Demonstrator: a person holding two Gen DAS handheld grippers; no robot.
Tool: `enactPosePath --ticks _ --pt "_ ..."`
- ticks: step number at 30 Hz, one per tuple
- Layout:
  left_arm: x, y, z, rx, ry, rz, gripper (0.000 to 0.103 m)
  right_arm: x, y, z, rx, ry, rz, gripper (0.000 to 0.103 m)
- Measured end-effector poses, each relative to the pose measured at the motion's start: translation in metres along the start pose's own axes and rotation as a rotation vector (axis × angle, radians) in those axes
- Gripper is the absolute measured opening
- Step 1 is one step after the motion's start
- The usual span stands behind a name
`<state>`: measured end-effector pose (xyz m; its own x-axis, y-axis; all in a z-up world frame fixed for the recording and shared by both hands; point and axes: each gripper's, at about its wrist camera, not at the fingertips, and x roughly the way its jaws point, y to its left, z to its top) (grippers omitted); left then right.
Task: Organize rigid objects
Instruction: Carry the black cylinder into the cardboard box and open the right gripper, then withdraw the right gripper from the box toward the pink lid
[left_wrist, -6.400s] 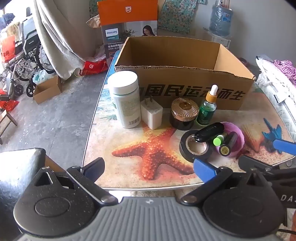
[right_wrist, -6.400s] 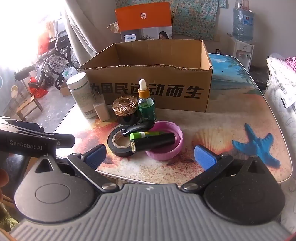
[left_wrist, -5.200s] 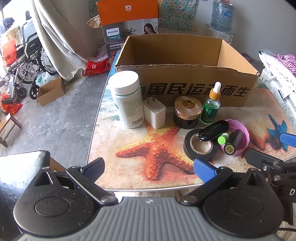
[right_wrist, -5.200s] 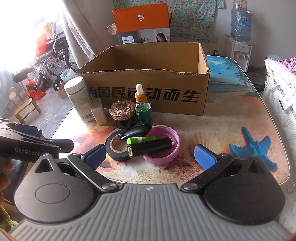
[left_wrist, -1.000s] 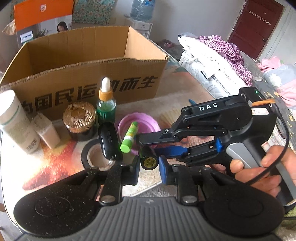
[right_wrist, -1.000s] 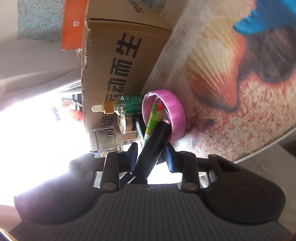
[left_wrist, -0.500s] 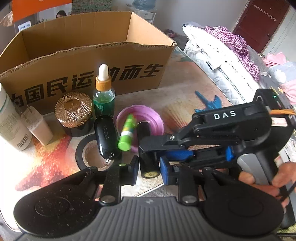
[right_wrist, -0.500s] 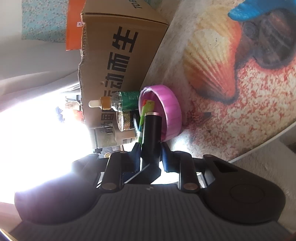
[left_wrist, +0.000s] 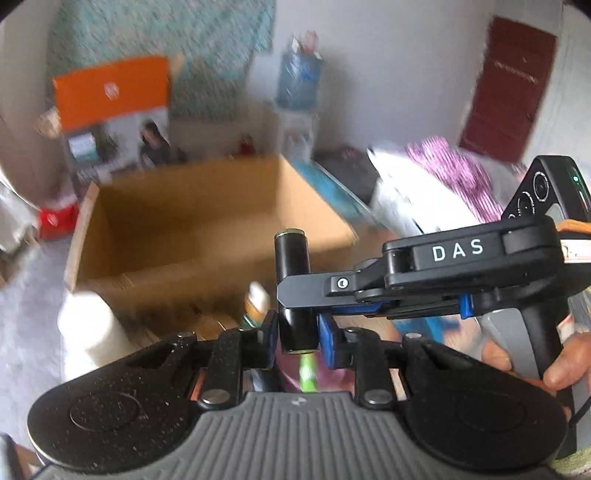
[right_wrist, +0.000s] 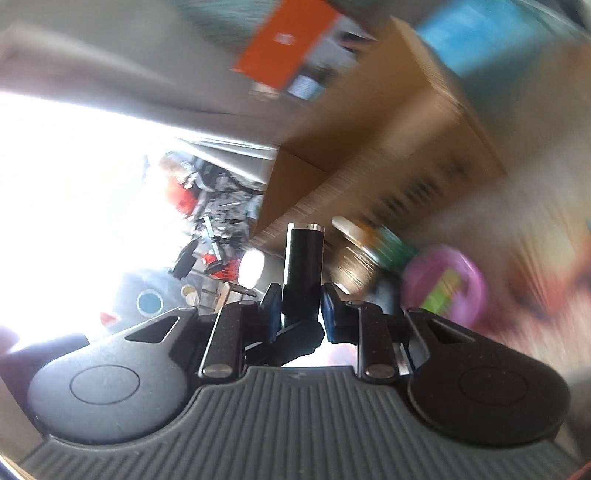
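Both the left gripper (left_wrist: 297, 334) and the right gripper (right_wrist: 298, 310) are clenched on the same black cylinder (left_wrist: 294, 291), mid-frame before the blurred cardboard box (left_wrist: 192, 221).

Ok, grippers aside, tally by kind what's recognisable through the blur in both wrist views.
Black tube: 1
Open cardboard box: 1
Pink dish: 1
Green stick: 1
White bottle: 1
Dropper bottle: 1
Total: 6; other items are too blurred to count.
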<state>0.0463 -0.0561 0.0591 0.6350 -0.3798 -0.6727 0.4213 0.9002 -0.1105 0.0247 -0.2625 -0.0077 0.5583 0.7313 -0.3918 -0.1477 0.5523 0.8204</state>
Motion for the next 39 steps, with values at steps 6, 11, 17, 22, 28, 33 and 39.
enactPosePath --ticks 6,11,17,22,28,33,39 --pt "0.011 0.056 0.050 -0.101 0.000 0.072 0.024 0.059 0.042 0.071 -0.065 0.084 0.091 0.022" --pt "0.062 0.109 0.079 -0.179 0.096 0.115 0.024 0.133 0.043 0.121 -0.013 0.215 0.067 0.021" --pt "0.110 0.141 0.087 -0.175 0.192 0.191 0.025 0.210 0.013 0.157 0.077 0.320 -0.025 0.021" --pt "0.131 0.156 0.093 -0.171 0.222 0.254 0.030 0.266 -0.012 0.174 0.129 0.359 -0.086 0.021" --pt "0.129 0.165 0.095 -0.181 0.193 0.299 0.034 0.309 -0.025 0.186 0.124 0.356 -0.164 0.021" --pt "0.119 0.168 0.094 -0.203 0.162 0.305 0.042 0.343 -0.030 0.185 0.086 0.380 -0.215 0.022" --pt "0.099 0.165 0.091 -0.221 0.116 0.302 0.050 0.356 -0.032 0.189 0.069 0.365 -0.242 0.031"
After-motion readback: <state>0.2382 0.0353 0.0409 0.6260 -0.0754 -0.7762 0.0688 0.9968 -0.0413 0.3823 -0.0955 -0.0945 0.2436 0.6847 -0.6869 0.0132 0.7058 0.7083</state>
